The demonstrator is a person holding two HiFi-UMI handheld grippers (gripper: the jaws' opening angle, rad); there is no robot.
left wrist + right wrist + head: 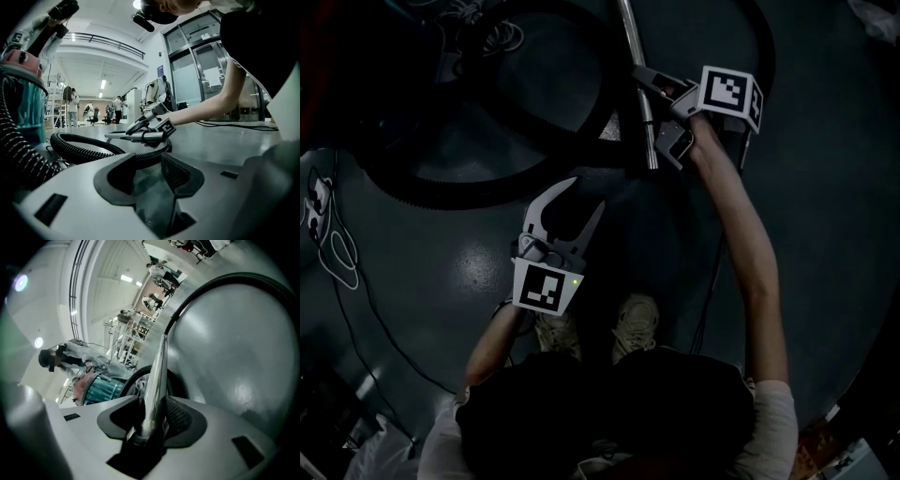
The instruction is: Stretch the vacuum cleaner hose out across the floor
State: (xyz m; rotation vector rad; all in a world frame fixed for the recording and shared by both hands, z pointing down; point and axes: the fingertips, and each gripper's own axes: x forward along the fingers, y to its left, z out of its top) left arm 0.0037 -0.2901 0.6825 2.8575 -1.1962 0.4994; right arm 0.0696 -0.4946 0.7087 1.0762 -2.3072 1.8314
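The black ribbed hose (487, 192) lies in a wide loop on the dark floor, and a second arc (764, 47) of it curves at the upper right. Its metal wand (630, 37) runs down toward the loop. My right gripper (652, 111) is shut across this wand; the right gripper view shows the wand (157, 366) pinched between the pads, with the hose (234, 277) arching beyond. My left gripper (588, 192) stands open and holds nothing, just short of the loop. The left gripper view shows the hose (84, 147) past its open jaws, with the right gripper (150, 131) on the wand (122, 136).
The teal vacuum canister (18, 103) stands close on the left. Thin cables (337, 253) trail over the floor at the left, and another cable (712, 281) runs by my right arm. My shoes (637, 319) are just behind the grippers. People (72, 105) stand far off.
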